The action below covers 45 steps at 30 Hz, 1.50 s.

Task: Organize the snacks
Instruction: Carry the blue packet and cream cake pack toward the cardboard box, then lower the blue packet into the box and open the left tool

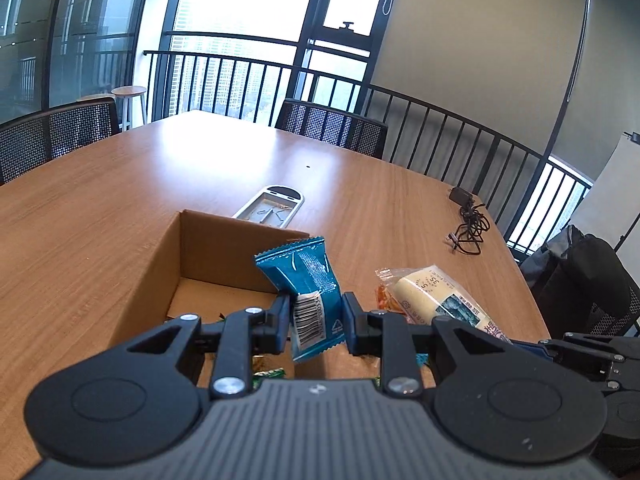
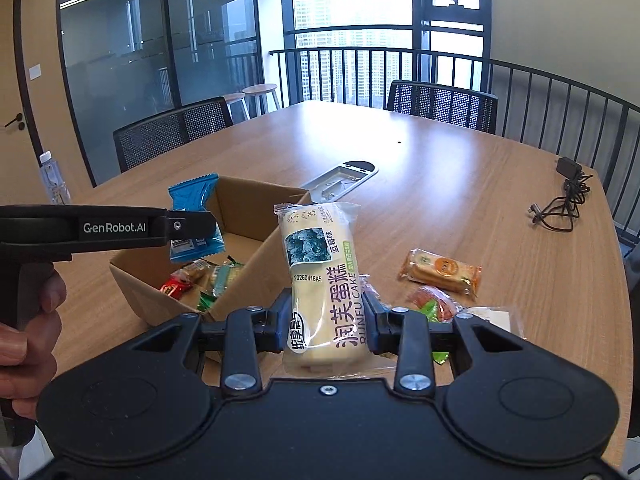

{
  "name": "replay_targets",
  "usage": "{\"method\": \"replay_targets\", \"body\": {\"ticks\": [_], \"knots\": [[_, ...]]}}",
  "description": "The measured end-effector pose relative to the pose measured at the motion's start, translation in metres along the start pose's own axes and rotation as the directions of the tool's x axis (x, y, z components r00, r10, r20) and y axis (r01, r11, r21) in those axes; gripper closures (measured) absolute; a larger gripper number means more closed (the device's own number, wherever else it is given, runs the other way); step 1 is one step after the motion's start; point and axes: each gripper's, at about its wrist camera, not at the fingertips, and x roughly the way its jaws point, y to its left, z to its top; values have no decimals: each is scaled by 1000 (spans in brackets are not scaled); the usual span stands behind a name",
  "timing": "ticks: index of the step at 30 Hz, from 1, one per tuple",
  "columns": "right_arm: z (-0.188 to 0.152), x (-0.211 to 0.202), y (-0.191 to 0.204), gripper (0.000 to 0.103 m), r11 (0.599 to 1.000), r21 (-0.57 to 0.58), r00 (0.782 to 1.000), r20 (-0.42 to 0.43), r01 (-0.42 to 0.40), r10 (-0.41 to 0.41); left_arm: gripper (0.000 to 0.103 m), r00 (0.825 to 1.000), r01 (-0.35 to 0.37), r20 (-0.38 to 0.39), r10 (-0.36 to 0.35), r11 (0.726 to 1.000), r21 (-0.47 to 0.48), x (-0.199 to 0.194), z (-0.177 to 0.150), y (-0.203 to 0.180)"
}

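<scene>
While both hands hold their tongs up over the table (image 2: 440, 200), the left gripper (image 1: 316, 316) is clamped on a blue snack packet (image 1: 308, 280) above the open cardboard box (image 2: 244, 208); right gripper (image 2: 328, 320) pinches a pale cake pack (image 2: 320, 272) just right of the box; several wrapped snacks (image 2: 200, 276) lie inside, others (image 2: 440, 272) loose on the tabletop nr the right tongs; a black cable (image 2: 564, 200) lies far off to the right.

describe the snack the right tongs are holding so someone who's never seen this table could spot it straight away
On the wooden table, just right of the open cardboard box, the right tongs grip a long cream cake packet standing upright. Unlike the small blue packet in the left tongs and the orange biscuit packet lying flat, it reads RUNFU CAKE and pictures blueberries.
</scene>
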Motion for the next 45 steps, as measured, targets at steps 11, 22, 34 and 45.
{"method": "replay_targets", "body": {"ticks": [11, 22, 34, 45], "knots": [[9, 13, 15, 68, 1000, -12, 1000, 5, -13, 13, 77, 1000, -19, -9, 19, 1000, -23, 10, 7, 31], [16, 30, 28, 68, 999, -26, 999, -1, -35, 35, 77, 999, -11, -43, 10, 1000, -26, 33, 11, 54], [28, 57, 43, 68, 997, -40, 998, -26, -64, 63, 74, 996, -37, -80, 31, 997, -65, 63, 13, 76], [39, 73, 55, 68, 997, -36, 997, -25, -70, 69, 27, 996, -87, -23, 85, 993, -85, 41, 19, 93]]}}
